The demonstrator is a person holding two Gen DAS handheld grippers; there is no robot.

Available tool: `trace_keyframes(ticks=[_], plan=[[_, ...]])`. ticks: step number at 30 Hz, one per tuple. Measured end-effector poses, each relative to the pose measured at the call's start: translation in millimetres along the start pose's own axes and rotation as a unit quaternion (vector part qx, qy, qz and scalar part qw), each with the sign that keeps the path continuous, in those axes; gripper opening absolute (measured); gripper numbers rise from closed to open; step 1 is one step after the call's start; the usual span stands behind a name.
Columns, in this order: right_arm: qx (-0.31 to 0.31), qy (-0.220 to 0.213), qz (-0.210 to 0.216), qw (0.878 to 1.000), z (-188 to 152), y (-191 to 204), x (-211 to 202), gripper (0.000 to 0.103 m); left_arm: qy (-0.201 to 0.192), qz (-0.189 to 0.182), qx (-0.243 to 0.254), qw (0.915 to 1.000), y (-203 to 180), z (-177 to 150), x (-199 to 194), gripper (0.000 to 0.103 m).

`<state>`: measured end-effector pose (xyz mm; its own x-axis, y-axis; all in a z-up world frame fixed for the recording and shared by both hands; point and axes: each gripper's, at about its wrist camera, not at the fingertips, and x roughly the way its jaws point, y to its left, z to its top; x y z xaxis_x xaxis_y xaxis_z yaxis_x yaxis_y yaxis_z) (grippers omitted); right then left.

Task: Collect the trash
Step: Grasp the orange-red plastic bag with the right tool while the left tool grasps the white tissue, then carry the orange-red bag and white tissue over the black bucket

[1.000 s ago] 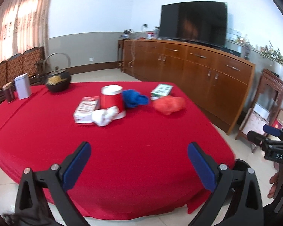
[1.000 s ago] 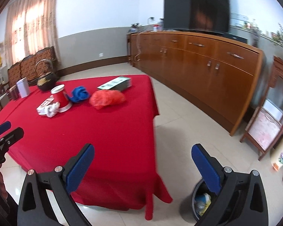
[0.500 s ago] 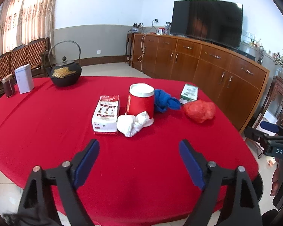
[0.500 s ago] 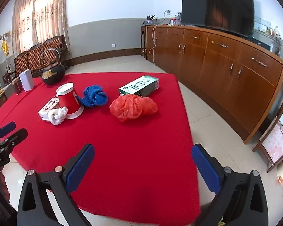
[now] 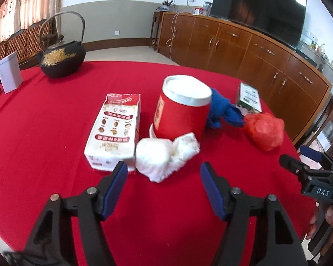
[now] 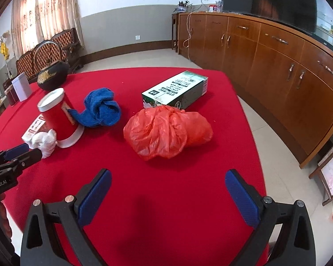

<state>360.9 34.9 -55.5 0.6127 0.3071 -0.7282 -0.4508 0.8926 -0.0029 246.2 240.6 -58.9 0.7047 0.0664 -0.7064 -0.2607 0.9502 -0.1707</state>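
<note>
A crumpled white tissue wad lies on the red tablecloth, just beyond my left gripper. Its jaws are closing, with nothing between them. A white and red snack packet lies to the left of the wad, and a red canister stands behind it. A crumpled red plastic bag sits ahead of my right gripper, which is open and empty. Behind the bag lies a green carton, and a blue cloth lies left of it.
A black iron kettle and a white box stand at the table's far left. A long wooden sideboard with a television runs along the right wall. The table's right edge drops to a tiled floor.
Both grippers have moved in over the table toward the objects and a little lower. The left jaws have narrowed. The right gripper has swung from the floor side toward the red bag.
</note>
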Motion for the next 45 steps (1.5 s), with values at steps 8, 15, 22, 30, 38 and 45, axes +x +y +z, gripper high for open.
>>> trace_keyframes(ticks=[8,15,22,30,38,45], plan=[[-0.001,0.016,0.005,1.000,20.6,-1.5,32.2,0.094,0.013,-0.003,-0.005,0.9999,1.9,1.5,13.6,0.055],[0.000,0.031,0.029,0.999,19.5,-1.8,43.2,0.036,0.012,-0.010,-0.007,0.9998,1.7,1.4,13.7,0.045],[0.008,0.016,0.038,0.999,8.3,-6.6,25.9,0.009,0.000,-0.015,-0.006,0.9999,1.3,-4.1,1.9,0.041],[0.013,0.005,0.034,0.999,-4.2,-12.4,-4.0,0.008,-0.025,0.002,0.015,0.9996,-7.6,-12.8,-23.9,0.041],[0.007,-0.008,0.031,0.999,-20.9,-5.9,-43.6,0.008,-0.043,0.008,0.033,0.9985,-17.1,-25.6,-53.4,0.041],[0.005,-0.017,0.029,0.999,-36.2,-0.3,-75.0,0.008,-0.050,0.004,0.033,0.9982,-21.9,-38.2,-74.8,0.041]])
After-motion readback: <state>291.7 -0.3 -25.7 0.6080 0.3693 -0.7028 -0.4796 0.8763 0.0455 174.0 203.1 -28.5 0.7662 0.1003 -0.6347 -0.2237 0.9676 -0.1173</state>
